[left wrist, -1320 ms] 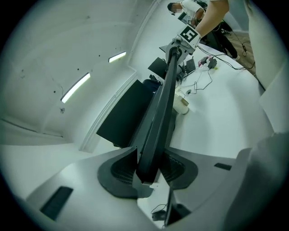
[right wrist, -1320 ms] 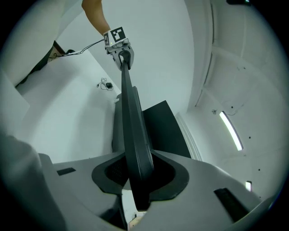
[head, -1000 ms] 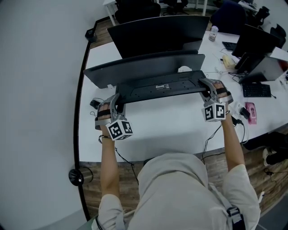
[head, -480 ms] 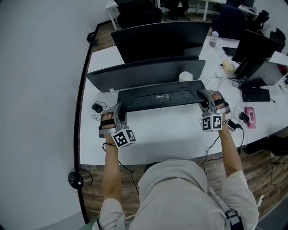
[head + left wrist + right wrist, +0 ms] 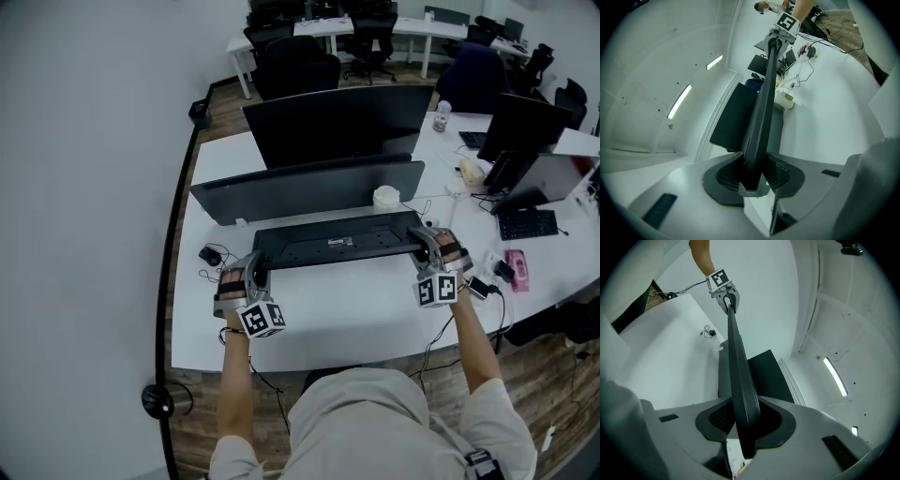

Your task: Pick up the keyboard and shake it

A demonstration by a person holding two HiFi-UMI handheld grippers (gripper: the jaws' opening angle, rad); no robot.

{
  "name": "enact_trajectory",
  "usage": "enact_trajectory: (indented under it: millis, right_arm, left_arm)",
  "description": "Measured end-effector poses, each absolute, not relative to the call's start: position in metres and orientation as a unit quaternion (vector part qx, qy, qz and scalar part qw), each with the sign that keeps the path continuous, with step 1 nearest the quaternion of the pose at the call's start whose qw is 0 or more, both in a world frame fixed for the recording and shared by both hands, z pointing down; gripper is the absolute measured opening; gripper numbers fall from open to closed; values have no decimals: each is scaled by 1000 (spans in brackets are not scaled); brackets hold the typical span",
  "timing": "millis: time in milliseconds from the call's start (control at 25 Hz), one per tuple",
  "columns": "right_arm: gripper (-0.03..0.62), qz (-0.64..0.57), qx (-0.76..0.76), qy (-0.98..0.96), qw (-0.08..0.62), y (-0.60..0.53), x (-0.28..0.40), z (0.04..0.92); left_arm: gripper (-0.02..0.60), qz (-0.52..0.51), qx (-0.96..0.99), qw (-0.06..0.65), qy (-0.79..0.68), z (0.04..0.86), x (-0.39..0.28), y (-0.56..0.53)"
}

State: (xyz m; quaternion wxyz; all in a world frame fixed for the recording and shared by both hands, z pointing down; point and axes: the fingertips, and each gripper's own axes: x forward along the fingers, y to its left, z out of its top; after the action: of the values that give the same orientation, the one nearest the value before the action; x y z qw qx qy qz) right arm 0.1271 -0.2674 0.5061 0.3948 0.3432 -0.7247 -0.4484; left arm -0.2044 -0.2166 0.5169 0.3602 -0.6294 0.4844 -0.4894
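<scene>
White curved surface [image 5: 356,305] carries two dark monitors; the nearer monitor [image 5: 309,187] stands just behind the work area. The keyboard [image 5: 337,246] is off the surface and spans the gap between the two hands, in front of that monitor. It is tipped so that its underside, with its label, faces the head view. Left tool [image 5: 752,180]: jaws pinching the keyboard's left end, the edge seated between the pads. Right tool [image 5: 743,427]: jaws likewise clamped on the right end, the board running away edge-on toward the other tool. Both grips look square and symmetric. Judgement: pick-up is done and the shake is the step in hand. The next move calls for short to-and-fro strokes with both hands in phase and both clamps kept firm, since the thin end edges could slide out of the pads. Keep the board clear of the monitor and of the small white cylinder [image 5: 385,198] just behind its right part.
</scene>
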Motion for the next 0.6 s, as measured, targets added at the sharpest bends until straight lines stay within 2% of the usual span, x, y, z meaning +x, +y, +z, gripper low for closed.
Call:
enact_trajectory:
  millis: [360,600]
  right_arm:
    - [138,-383,266,-786,405,-250,113,509]
    - [137,-285,172,-852,405,-230,106,502]
  left_arm:
    - [123,-467,-691,365,414,512,-217,-191]
    - [127,-413,-795,267,355,503,-221,-172]
